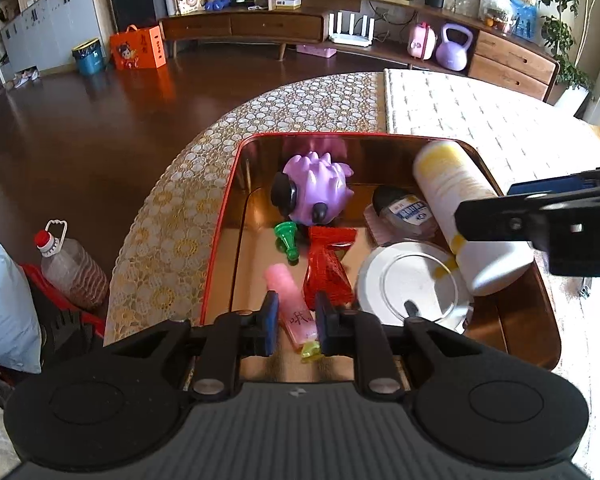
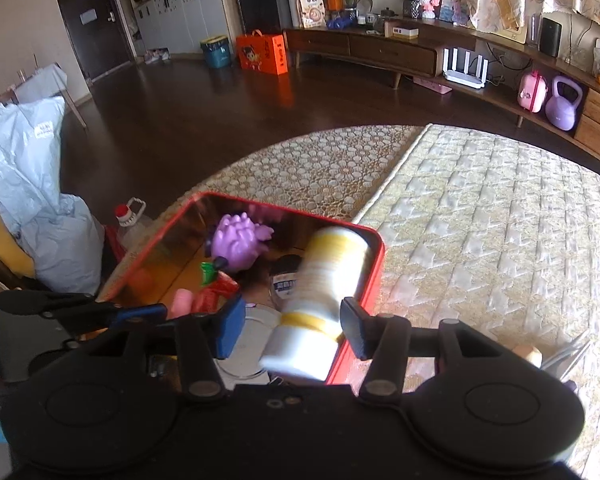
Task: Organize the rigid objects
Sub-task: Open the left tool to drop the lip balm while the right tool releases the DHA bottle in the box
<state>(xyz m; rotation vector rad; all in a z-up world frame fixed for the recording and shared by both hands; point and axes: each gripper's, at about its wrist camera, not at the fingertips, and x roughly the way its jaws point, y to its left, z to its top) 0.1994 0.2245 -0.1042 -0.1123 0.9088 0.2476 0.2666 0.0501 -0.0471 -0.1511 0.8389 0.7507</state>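
Blue-padded fingers of the left gripper (image 1: 296, 322) straddle a pink tube (image 1: 292, 304) low in the red tin (image 1: 220, 240); its jaws stand a little apart with the tube between, and whether the pads press it I cannot tell. That tube's long axis runs roughly along the line the fingers point, cap end nearest the camera. To its right, the right gripper (image 2: 294, 322) is spread around a white-and-yellow bottle (image 2: 320, 292), a gap showing at each pad, so it looks let go. Its bottle leans on the tin's right wall, long axis running away from the tool, cap end nearest. Each hand is nearest its own item. Round about lie a purple toy (image 1: 314, 188), a green piece (image 1: 286, 240), a red net bag (image 1: 328, 268) and a silver lid (image 1: 408, 280). Blur smears the bottle in the right view, and the tube's cap is partly hidden behind a finger.
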